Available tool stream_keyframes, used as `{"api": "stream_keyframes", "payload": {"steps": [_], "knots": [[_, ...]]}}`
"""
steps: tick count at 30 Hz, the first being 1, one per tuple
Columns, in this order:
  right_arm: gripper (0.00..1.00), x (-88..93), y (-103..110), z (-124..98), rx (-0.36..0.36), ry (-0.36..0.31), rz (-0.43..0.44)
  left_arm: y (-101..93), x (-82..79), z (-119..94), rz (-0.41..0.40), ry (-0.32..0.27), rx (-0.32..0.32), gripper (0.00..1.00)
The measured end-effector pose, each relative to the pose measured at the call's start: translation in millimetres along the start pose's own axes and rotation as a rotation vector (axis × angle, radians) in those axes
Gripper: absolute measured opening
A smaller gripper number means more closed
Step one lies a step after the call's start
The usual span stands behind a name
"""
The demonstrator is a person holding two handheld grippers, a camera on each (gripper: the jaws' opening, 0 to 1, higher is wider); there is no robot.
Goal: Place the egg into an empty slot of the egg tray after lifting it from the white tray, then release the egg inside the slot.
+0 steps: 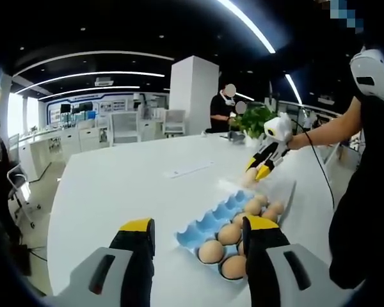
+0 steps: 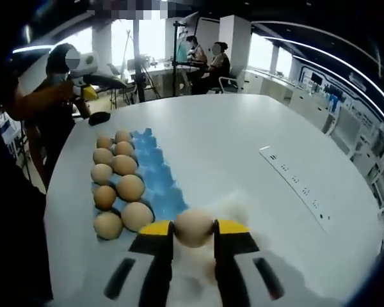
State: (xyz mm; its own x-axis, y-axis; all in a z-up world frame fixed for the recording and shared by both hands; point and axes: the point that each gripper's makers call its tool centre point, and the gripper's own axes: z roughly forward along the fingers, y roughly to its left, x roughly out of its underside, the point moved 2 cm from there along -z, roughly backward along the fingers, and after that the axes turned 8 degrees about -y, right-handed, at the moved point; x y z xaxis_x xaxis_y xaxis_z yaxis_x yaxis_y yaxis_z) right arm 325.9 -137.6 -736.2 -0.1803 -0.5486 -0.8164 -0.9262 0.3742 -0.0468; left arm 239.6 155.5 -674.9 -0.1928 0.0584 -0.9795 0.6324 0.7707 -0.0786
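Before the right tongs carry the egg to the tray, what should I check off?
1. Egg held between the right tongs: ok.
2. Egg clear of the white tray: cannot tell.
3. Empty slots in the blue tray: ok, the near column is bare.
4. Path to those slots: ok, bare table between.
5. Left tongs open, holding nothing: ok.

blue egg tray (image 2: 155, 176), tan eggs (image 2: 129, 187), white table (image 2: 243, 134), yellow-tipped jaws
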Motion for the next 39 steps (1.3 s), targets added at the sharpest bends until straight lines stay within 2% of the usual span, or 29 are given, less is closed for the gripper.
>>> {"api": "stream_keyframes", "payload": {"steps": [10, 28, 39], "knots": [[0.24, -6.7, 7, 8, -0.022, -0.009, -0.013, 0.6, 1.0, 0, -0.001, 0.001, 0.002, 0.55], [0.24, -32.8, 27, 34, -0.095, -0.042, -0.062, 2.4, 3.6, -1, -0.003, 0.005, 0.001, 0.57], [0.24, -40.3, 35, 43, -0.127, -0.044, -0.080, 2.8, 2.7, 1, -0.002, 0.006, 0.004, 0.57]]}}
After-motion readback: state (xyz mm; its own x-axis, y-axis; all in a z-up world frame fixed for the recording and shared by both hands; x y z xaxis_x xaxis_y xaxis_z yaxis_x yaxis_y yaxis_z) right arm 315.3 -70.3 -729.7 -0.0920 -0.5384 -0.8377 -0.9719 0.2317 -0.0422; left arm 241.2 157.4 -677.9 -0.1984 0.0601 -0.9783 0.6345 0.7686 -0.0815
